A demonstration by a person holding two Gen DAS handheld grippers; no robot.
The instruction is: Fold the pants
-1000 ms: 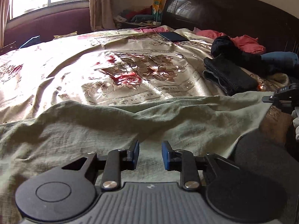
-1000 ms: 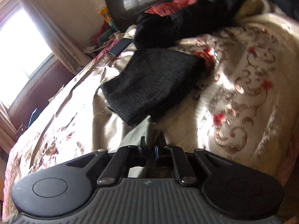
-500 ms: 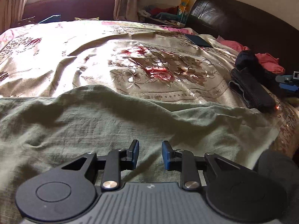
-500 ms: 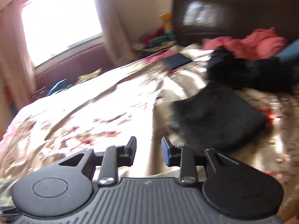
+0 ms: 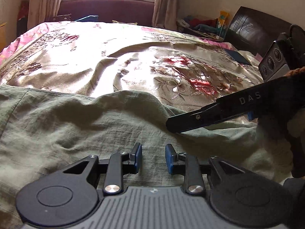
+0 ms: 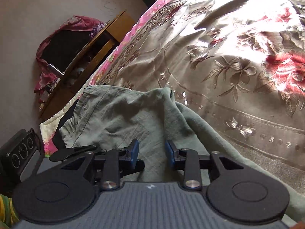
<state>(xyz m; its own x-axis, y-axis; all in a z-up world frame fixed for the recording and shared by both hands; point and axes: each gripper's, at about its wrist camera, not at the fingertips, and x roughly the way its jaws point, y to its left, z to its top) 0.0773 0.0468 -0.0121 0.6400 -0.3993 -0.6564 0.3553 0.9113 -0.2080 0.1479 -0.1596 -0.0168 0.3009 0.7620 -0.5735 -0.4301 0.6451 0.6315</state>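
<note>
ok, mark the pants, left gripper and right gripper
pants (image 5: 80, 133), left wrist view, wrinkled middle of the cloth
left gripper (image 5: 153, 157), left wrist view, gap between fingertips
right gripper (image 6: 151, 152), right wrist view, gap between fingertips

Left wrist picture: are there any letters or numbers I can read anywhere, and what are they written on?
"DAS": pale letters on the black side of the right gripper, which reaches in over the green pants.
The yellow carton by the headboard has print, but it is too small and blurred to read.
Nothing else carries readable text, in the right wrist view either.
</note>
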